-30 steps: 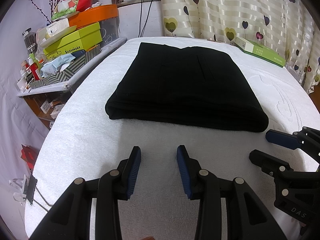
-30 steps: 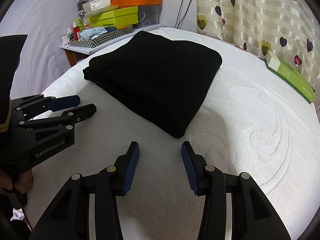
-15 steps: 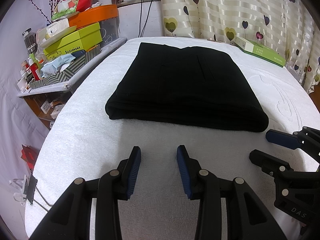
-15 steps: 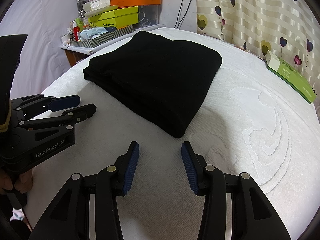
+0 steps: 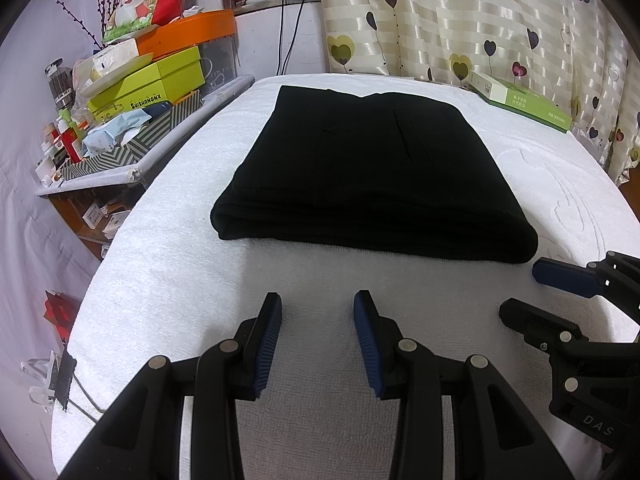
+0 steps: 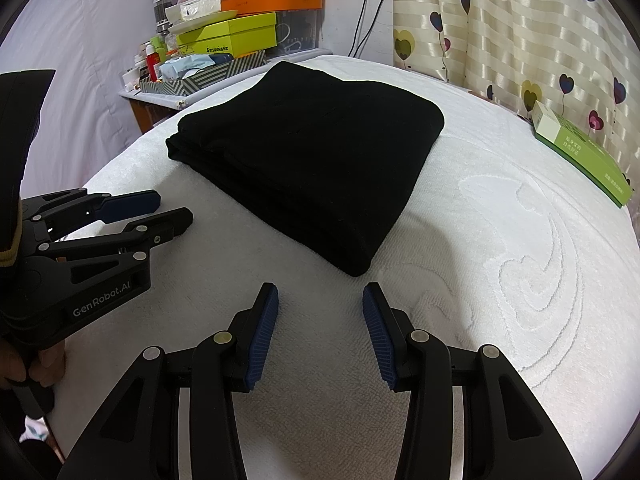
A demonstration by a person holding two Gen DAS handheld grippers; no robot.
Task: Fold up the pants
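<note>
Right tool (image 6: 318,328) view alone shows hand (image 6: 24,364) gripping left tool (image 6: 168,210)

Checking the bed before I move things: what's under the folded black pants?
The black pants lie on the white towel-like cover, which shows all round them. Anything directly beneath is covered.

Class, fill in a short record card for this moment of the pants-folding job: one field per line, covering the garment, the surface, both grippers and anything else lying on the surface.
garment: black fabric pants, folded into a flat rectangular stack
surface: white textured towel cover, pants lying on it
left gripper: open, holding nothing, short of the pants' near edge
right gripper: open, holding nothing, near the stack's corner
contact: neither gripper touches the pants
other item: flat green and white box at the far edge, apart from the pants
task state: folding looks finished
</note>
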